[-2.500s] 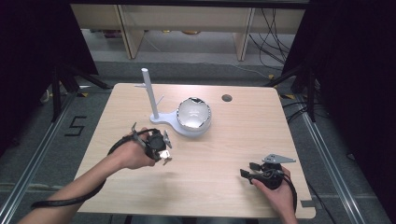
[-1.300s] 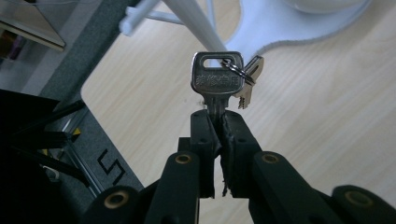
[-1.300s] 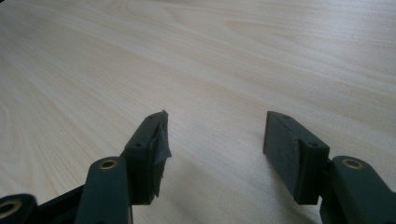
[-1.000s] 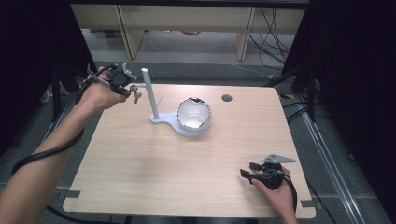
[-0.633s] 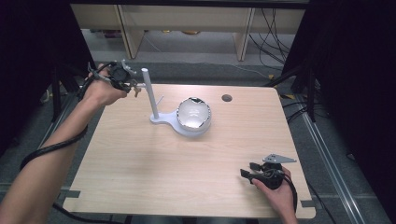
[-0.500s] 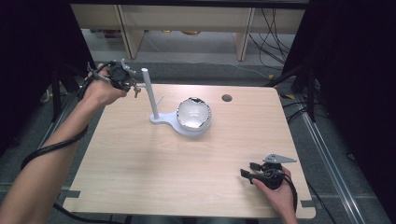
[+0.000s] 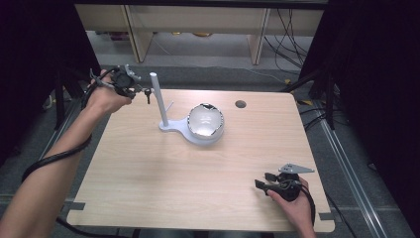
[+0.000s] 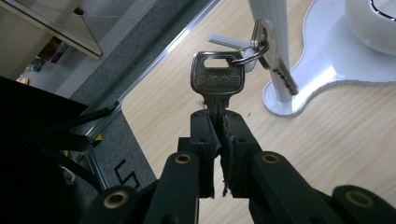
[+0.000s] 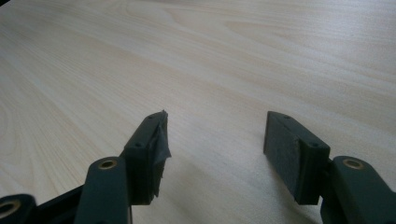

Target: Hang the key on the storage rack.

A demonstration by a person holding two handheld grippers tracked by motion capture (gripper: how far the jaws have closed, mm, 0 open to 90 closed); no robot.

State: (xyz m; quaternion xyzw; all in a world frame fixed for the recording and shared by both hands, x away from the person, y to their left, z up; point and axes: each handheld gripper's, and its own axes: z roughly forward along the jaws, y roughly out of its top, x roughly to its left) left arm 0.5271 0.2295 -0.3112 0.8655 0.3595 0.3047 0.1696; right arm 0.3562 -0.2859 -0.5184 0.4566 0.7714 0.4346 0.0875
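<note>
At upper left, the left gripper [image 8: 215, 122] clamps a key [image 8: 217, 80] by its blade, ring nearing the stand's [image 7: 159, 101] peg for hanging, while the right gripper [image 9: 212, 140] rests open.

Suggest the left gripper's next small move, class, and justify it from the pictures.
Probably ease the keys sideways until the key ring slips over the stand's side peg: the left gripper pinches one key's blade, and the ring hangs beside the white post.
</note>
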